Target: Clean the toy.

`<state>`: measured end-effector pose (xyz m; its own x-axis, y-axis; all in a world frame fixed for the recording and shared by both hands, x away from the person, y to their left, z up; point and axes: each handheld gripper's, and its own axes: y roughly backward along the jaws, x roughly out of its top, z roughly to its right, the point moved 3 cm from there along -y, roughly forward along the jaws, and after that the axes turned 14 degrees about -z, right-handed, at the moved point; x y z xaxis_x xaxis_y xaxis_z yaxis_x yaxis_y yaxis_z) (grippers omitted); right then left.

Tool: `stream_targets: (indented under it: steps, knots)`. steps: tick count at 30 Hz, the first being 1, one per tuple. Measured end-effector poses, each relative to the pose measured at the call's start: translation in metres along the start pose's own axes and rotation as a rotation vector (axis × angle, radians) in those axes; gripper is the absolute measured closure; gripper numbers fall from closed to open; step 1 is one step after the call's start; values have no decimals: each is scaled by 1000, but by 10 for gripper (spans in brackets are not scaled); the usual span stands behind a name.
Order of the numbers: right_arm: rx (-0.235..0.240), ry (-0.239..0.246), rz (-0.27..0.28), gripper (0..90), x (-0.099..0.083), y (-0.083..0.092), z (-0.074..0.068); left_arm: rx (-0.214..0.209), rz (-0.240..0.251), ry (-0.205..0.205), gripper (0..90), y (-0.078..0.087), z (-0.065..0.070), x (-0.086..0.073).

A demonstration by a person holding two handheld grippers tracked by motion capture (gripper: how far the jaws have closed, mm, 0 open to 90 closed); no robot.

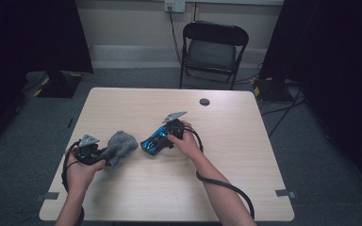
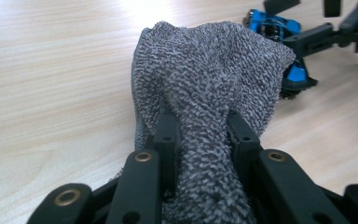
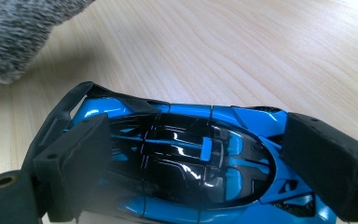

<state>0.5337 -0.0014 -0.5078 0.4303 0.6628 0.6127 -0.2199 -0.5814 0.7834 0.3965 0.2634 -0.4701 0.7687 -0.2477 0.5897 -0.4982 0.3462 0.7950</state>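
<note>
So your blue toy car [image 3: 182, 163] is sitting on the wooden table [image 1: 226, 188], roughly in the middle of it, a bit toward your side. Your right gripper [image 1: 162, 136] has its jaws spread wide around the car, one pad at each end of the body. In the right gripper view the pads sit right against the blue-and-black bodywork, but I honestly can't tell whether they're pressing on it or just framing it. From the high view the car [image 1: 154, 140] lies tilted on a diagonal under your right hand [image 1: 185, 141].

Just beside it, to the left, is the grey knitted cloth [image 2: 205, 88], bunched up in a heap on the tabletop. Your left gripper [image 2: 200, 135] is clamped on it: the jaws are drawn close together with a fold of the knit pinched between them, and the rest of the cloth rises up beyond the tips. In that same view you can see the car [image 2: 272, 25] and the other gripper just past the cloth's far edge, near it.

Further out, there's a small dark round disc [image 1: 204, 101] near the far edge of the table, well apart from everything. Behind the table stands a black folding chair [image 1: 214, 49] against the wall.
</note>
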Motion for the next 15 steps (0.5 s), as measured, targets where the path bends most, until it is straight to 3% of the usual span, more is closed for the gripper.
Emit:
stream_targets:
  steps: [6, 10, 15]
  knots:
    - [-1, -4, -8, 79, 1, 0, -1, 49, -12, 24, 710, -11, -3, 2]
    - [-6, -10, -23, 79, 2, 0, -2, 87, -38, 17, 711, -22, 1, 7]
    - [-9, -11, -24, 79, 2, 1, -2, 59, -109, -17, 718, -39, 16, 10]
